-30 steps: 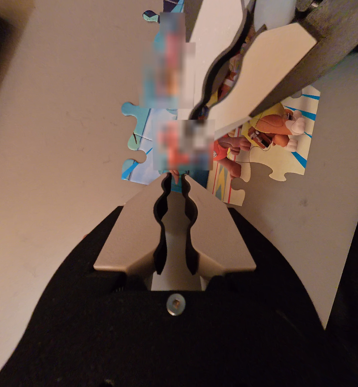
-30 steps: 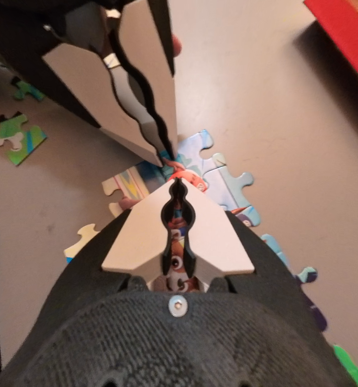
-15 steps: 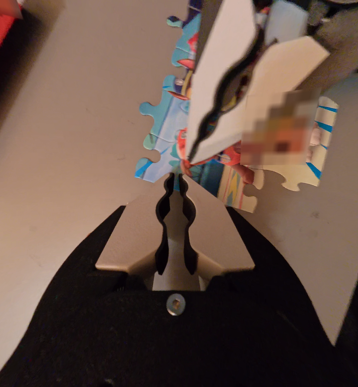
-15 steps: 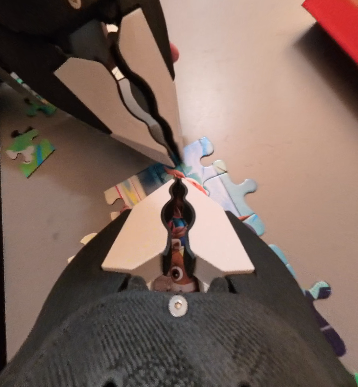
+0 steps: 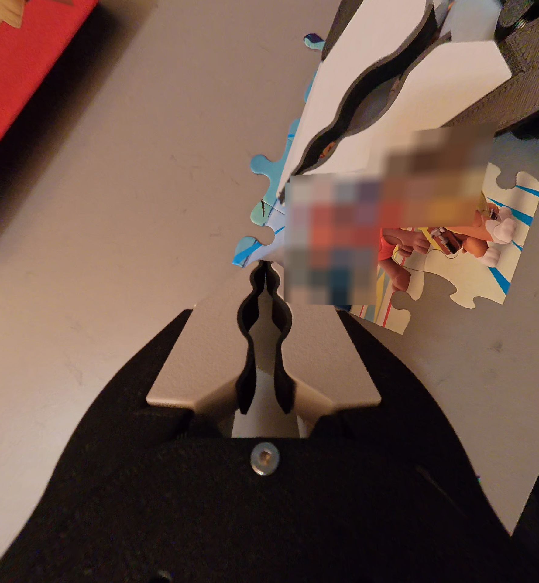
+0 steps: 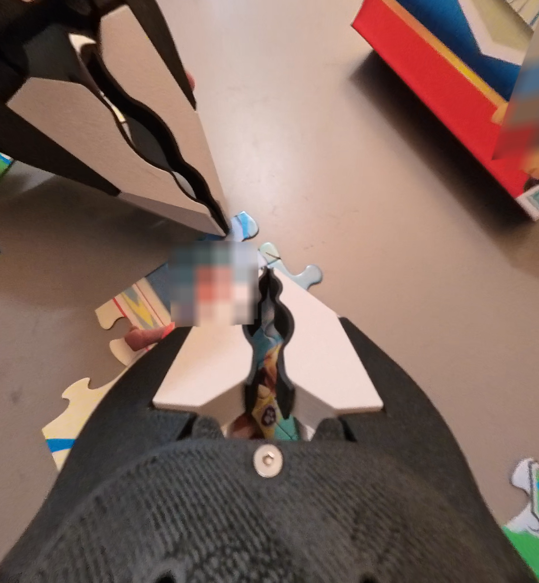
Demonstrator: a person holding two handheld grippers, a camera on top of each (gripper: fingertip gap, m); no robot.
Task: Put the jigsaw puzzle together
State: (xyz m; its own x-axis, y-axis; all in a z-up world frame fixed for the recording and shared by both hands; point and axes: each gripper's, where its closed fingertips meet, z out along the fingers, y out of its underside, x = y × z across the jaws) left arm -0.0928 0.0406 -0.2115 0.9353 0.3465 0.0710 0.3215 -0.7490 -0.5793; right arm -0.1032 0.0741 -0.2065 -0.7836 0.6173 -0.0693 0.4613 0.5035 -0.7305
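Tongs pressed together: your left gripper [image 5: 264, 263] and right gripper [image 6: 266, 271] pin the joined puzzle pieces [image 5: 445, 262] flat on the desk [image 5: 135, 220].

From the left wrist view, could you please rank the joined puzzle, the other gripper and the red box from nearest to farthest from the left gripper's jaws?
1. Joined puzzle: its blue corner sits right at the left gripper tips, just ahead.
2. Other gripper: above the puzzle, ahead to the right.
3. Red box: far off at the upper left, on the table.
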